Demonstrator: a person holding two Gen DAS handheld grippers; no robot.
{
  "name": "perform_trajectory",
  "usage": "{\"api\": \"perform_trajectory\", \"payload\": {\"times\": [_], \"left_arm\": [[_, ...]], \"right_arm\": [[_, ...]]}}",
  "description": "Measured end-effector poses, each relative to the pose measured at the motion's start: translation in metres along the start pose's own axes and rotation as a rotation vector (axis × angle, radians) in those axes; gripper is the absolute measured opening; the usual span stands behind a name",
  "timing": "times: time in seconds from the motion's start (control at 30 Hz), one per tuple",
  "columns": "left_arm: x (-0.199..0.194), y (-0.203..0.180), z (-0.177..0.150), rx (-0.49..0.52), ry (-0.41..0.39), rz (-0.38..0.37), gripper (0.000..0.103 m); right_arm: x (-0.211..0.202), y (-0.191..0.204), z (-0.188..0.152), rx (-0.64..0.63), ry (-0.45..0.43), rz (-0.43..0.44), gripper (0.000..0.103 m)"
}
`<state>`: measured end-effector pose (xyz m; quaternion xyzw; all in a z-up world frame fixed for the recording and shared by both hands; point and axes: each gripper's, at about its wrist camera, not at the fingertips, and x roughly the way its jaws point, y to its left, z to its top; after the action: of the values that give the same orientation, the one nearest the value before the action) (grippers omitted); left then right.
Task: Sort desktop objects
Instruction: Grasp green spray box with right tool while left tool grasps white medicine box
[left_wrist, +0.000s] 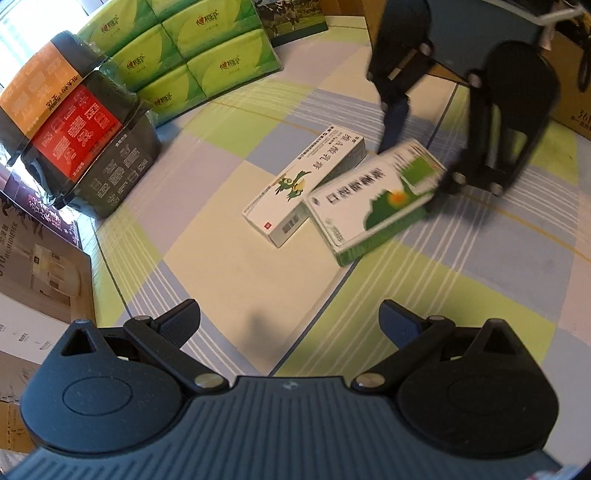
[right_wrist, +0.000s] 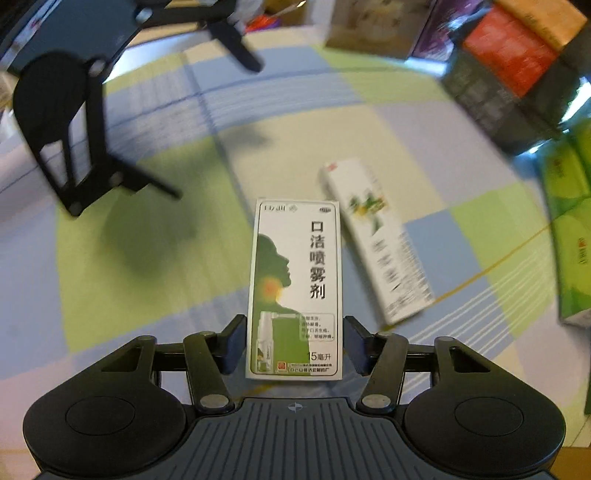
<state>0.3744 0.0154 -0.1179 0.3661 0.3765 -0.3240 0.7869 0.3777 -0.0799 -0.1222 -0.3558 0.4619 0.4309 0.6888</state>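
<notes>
A white-and-green spray box sits between the pads of my right gripper, which is shut on its near end. In the left wrist view the same spray box is blurred and tilted, its far end raised in my right gripper. A long white ointment box lies flat on the checked tablecloth just left of it, and shows as the ointment box in the right wrist view. My left gripper is open, empty and well short of both boxes; from the right wrist it appears as the left gripper at upper left.
Green tissue packs are stacked at the back left. Black wrapped packs with orange and red labels stand beside them. A humidifier carton lines the left edge and a cardboard box the right. The tablecloth is green, blue and cream.
</notes>
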Motion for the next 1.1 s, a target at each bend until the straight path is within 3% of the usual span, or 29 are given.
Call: {"api": "perform_trajectory", "payload": {"times": [0.27,0.43,0.57,0.7,0.97,1.1], "left_arm": [[0.002,-0.002,0.009,0.024,0.005,-0.004,0.101],[0.011,-0.001,0.016,0.028,0.004,-0.014,0.101],[0.026,0.004,0.029,0.001,-0.013,-0.044,0.101],[0.044,0.001,0.05,0.044,-0.021,-0.042,0.101],[0.082,0.002,0.087,0.076,-0.014,-0.082,0.096],[0.094,0.008,0.095,0.011,0.009,-0.149,0.089]], "right_arm": [[0.014,0.014,0.014,0.029,-0.043,-0.023,0.058],[0.01,0.006,0.001,0.122,0.036,-0.03,0.053],[-0.006,-0.004,-0.027,0.227,0.095,-0.077,0.053],[-0.016,-0.02,-0.048,0.333,0.13,-0.147,0.053],[-0.027,-0.031,-0.063,0.472,0.09,-0.159,0.053],[-0.028,-0.029,-0.065,0.505,0.073,-0.163,0.053]]}}
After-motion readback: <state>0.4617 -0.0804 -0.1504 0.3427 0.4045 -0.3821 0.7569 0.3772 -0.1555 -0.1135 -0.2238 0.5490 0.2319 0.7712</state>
